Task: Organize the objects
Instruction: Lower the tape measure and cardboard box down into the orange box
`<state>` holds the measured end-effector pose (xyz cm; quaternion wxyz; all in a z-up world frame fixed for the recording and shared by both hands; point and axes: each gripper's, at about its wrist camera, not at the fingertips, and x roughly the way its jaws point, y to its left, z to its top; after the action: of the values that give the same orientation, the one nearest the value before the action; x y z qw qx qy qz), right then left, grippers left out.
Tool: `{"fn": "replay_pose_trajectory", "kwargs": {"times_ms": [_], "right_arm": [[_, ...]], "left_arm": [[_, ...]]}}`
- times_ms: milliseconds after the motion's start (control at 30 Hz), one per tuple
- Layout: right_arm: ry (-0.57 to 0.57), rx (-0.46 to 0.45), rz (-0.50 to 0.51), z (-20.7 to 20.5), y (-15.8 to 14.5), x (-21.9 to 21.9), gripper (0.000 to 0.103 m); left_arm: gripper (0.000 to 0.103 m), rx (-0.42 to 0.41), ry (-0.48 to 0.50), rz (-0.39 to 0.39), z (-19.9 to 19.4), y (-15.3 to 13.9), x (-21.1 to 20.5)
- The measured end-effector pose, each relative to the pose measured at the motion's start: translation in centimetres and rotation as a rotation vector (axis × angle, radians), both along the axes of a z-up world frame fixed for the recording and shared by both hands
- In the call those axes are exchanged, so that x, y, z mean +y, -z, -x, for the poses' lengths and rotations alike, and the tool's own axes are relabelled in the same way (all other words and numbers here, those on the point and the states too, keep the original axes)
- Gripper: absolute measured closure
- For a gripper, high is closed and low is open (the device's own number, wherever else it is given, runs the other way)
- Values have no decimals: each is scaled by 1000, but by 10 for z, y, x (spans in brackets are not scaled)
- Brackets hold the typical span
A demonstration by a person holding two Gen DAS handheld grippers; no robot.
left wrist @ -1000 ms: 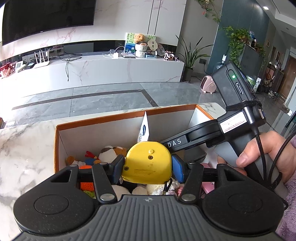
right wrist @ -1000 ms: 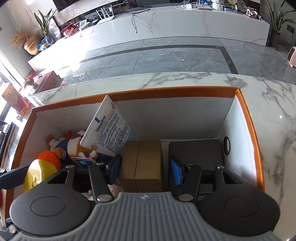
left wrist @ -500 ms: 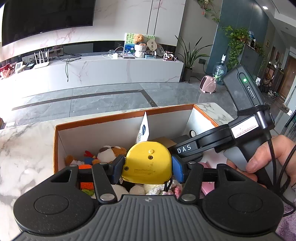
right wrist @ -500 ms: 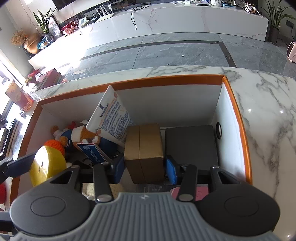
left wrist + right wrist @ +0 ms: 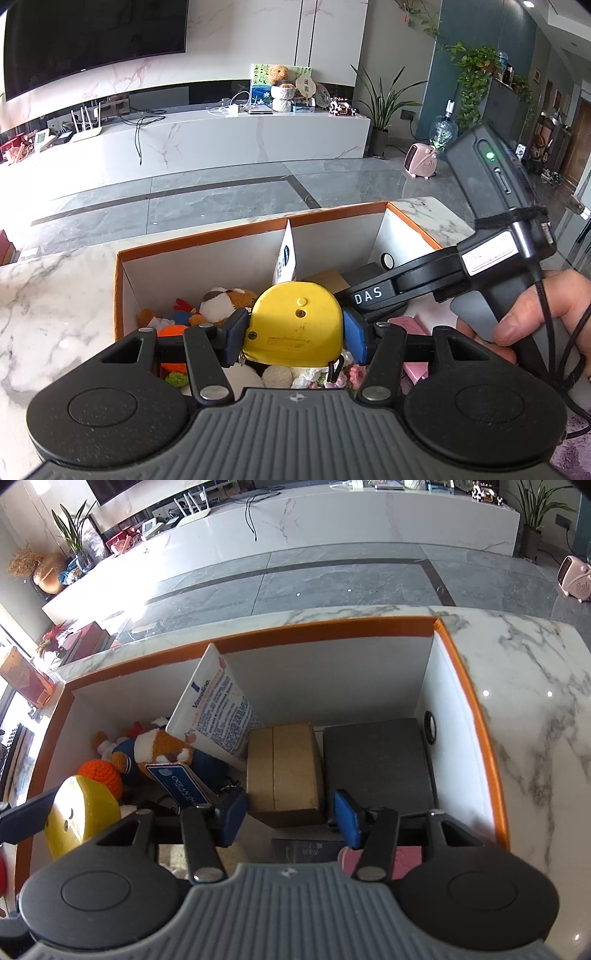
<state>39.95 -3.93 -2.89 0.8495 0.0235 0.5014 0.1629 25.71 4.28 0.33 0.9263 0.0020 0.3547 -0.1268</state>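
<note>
- The left gripper (image 5: 295, 338) pinches a yellow tape measure (image 5: 295, 325) between its two blue pads, one pad on each side of the case.
- The tape measure hangs above the near left part of an orange-rimmed box (image 5: 229, 230), over a heap of plush toys (image 5: 225, 299).
- The right gripper (image 5: 290, 818) has its fingers spread with nothing between them, low inside the same box (image 5: 476, 709).
- Just ahead of its fingers stands a brown cardboard box (image 5: 284, 768), and touching that one on the right lies a dark grey box (image 5: 376, 760).
- To the front left, a white Vaseline tube (image 5: 214, 705) leans against the far wall.
- Under the right finger a pink item (image 5: 402, 856) shows only partly.
</note>
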Motion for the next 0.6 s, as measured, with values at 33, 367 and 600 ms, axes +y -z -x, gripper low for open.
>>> {"fn": "replay_pose_trajectory", "kwargs": {"times_ms": [33,367,600], "right_arm": [[-6,-25,-3,5,-6,-2,47],[24,-279,-18,42,-61,-52,45],[154,-280,-71,29,-65,-105,53]], "left_arm": [[40,-1,3,-4,0,-1,-1],[40,-29,74,-36,-5,-9,-23],[40,-25,157,-71,-28,-6,-54]]}}
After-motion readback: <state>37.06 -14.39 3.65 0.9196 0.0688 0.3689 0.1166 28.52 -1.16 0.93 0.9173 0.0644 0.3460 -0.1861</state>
